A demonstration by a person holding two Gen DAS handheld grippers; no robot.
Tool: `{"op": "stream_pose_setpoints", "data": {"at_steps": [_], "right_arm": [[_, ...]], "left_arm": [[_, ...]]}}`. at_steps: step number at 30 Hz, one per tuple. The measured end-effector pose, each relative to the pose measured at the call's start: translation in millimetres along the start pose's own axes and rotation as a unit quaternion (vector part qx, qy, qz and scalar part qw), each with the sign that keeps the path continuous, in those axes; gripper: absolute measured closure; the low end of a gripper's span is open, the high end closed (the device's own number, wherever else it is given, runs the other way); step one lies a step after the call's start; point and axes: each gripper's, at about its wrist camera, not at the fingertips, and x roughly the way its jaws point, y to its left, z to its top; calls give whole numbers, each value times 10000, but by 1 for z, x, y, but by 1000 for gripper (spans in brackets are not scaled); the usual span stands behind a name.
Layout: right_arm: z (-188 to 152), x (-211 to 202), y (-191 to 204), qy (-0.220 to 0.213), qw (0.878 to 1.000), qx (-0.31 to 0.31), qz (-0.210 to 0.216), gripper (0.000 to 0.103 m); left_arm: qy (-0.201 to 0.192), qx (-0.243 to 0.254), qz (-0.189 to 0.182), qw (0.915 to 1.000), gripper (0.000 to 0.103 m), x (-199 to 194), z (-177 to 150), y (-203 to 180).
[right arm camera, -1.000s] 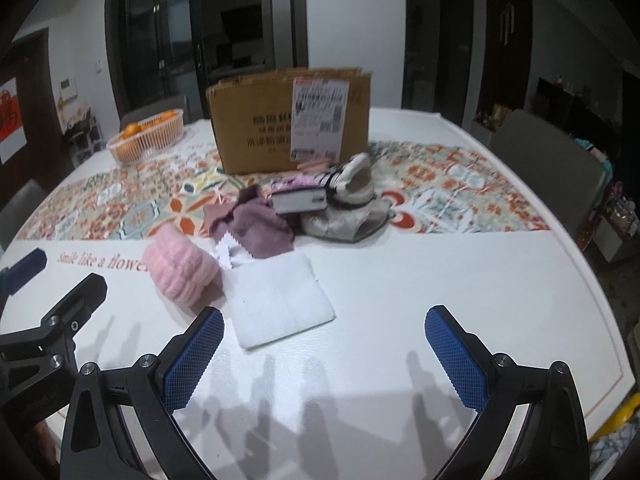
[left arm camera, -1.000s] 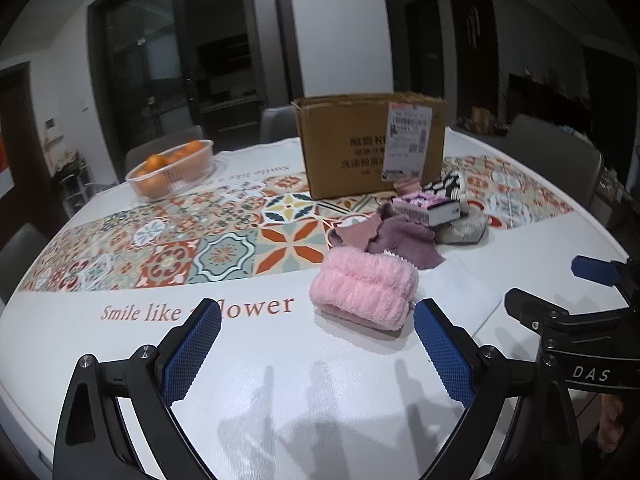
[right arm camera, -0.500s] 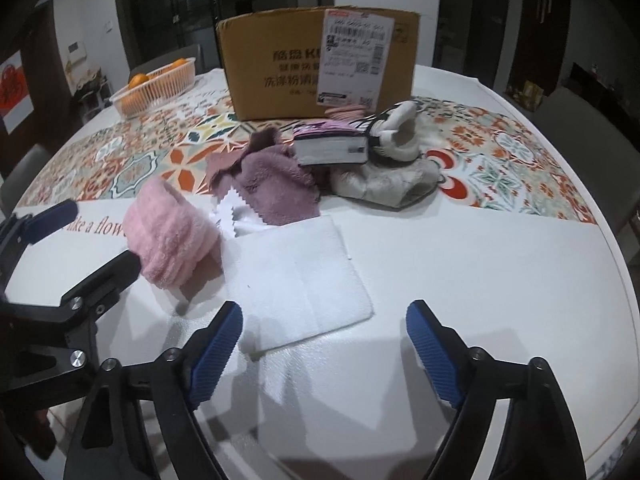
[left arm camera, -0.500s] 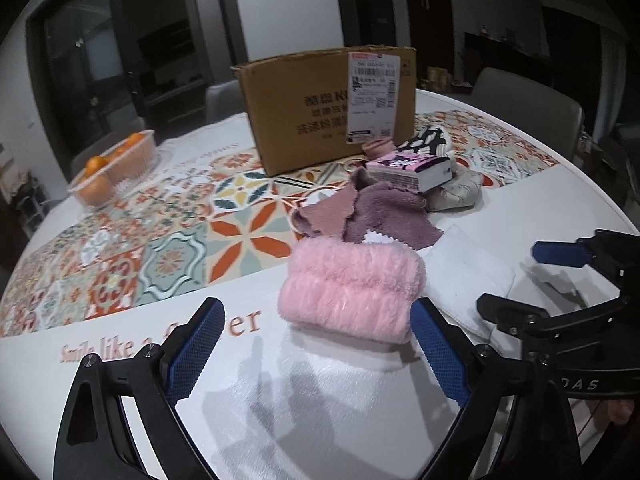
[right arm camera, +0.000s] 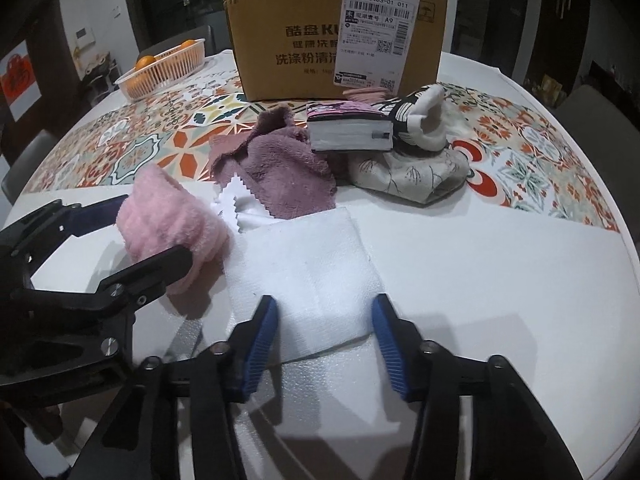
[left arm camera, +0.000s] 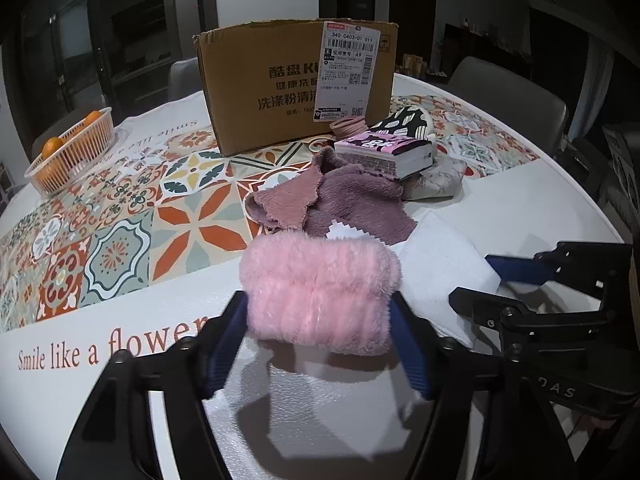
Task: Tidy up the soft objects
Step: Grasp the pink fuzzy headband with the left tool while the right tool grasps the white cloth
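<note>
Left tongs (left arm camera: 320,344) closing, pads against fluffy pink towel (left arm camera: 320,288); right tongs (right arm camera: 326,344) closing astride white cloth (right arm camera: 304,264) edge on surface (right arm camera: 480,272).

Both claws lowered and closing, left claw (left arm camera: 320,344) around pink towel (left arm camera: 320,284), right claw (right arm camera: 326,344) around white cloth (right arm camera: 304,276)

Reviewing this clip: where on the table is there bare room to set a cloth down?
Bare white table lies right of the white folded cloth, below the patterned runner. Another patch lies beside the "Smile like a flower" lettering. It is crowded from the pink fluffy cloth back to the cardboard box.
</note>
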Motion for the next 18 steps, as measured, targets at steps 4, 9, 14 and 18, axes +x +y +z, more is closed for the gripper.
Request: {"op": "stream_pose_setpoints", "data": {"at_steps": [4,9,14,18], "right_arm": [[0,-2,1,-19,9999,-30,166,84],[-1,-8,-4,-25,9992,181,347,91],[-1,-20,-9,-150,9986,304,416,93],[1,-39,-11,-354,9980,338,398,93]], "left_arm": [[-51,-228,-4,9997,61,-6,-2,1],[-134,-471,68,9988,75,-16,-3,-1],[-198,-611,134,9978,76,-27,-2,-6],[-366,-646,152,9971,77,-44,0,-11]]}}
